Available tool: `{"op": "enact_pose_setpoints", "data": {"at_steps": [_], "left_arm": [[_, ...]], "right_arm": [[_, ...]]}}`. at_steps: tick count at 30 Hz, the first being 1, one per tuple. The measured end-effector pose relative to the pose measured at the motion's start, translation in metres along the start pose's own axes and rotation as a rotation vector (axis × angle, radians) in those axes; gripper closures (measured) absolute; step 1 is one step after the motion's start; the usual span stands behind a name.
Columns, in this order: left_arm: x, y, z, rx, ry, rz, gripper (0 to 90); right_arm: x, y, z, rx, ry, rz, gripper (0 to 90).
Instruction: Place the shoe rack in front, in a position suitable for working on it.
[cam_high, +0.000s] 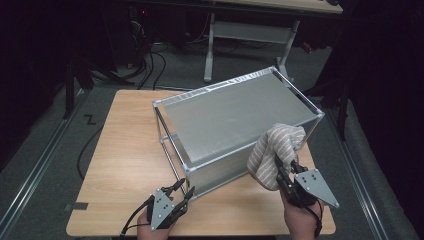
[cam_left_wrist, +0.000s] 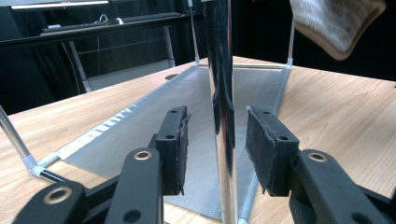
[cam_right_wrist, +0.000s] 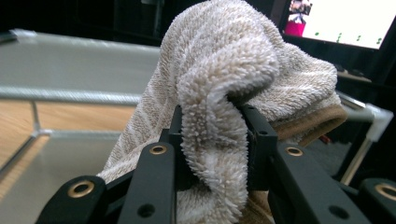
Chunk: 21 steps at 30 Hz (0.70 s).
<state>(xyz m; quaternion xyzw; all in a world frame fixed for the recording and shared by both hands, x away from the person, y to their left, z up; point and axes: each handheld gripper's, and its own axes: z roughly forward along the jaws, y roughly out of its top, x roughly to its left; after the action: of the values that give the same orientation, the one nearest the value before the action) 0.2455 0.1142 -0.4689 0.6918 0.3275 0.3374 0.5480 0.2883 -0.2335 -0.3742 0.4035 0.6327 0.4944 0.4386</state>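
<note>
A grey fabric-covered rack (cam_high: 235, 115) with a metal tube frame stands on the wooden table (cam_high: 125, 150). A beige striped towel (cam_high: 275, 147) is draped at the rack's near right top edge, and my right gripper (cam_high: 286, 167) is shut on it from below; in the right gripper view the towel (cam_right_wrist: 224, 79) bulges out between the jaws of that gripper (cam_right_wrist: 212, 116). My left gripper (cam_high: 184, 190) is open at the rack's near left corner. In the left gripper view the shiny upright post (cam_left_wrist: 223, 116) stands between the open jaws of the left gripper (cam_left_wrist: 217, 114), touching neither pad.
The rack's grey bottom panel (cam_left_wrist: 187, 107) lies just behind the post. Bare tabletop stretches to the left of the rack. Beyond the table stand a white-legged desk (cam_high: 210, 50) and cables (cam_high: 150, 65) on the floor. A lit screen (cam_right_wrist: 345, 23) glows far behind the towel.
</note>
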Motion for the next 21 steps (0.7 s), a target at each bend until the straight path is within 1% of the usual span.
{"op": "enact_pose_setpoints", "data": {"at_steps": [5, 9, 11, 16, 19, 21], "left_arm": [[0.0, 0.0, 0.0, -0.002, -0.001, 0.001, 58.8], [0.0, 0.0, 0.0, -0.003, -0.003, -0.001, 58.8], [0.0, 0.001, 0.0, -0.003, -0.003, 0.0, 58.8], [0.0, 0.001, 0.0, -0.004, -0.003, -0.002, 58.8], [-0.001, 0.001, 0.001, -0.006, -0.007, -0.012, 58.8], [-0.002, 0.002, 0.003, -0.002, -0.01, -0.011, 59.1]], "right_arm": [[-0.006, -0.014, 0.003, 0.047, -0.02, 0.001, 69.4], [-0.009, -0.021, 0.005, 0.068, -0.031, 0.002, 69.4], [-0.011, -0.026, 0.008, 0.087, -0.035, 0.006, 69.4], [-0.009, -0.033, 0.013, 0.111, -0.031, 0.004, 69.5], [-0.006, -0.038, 0.018, 0.132, -0.021, 0.001, 69.5], [-0.004, -0.043, 0.023, 0.154, -0.009, 0.005, 69.5]]}}
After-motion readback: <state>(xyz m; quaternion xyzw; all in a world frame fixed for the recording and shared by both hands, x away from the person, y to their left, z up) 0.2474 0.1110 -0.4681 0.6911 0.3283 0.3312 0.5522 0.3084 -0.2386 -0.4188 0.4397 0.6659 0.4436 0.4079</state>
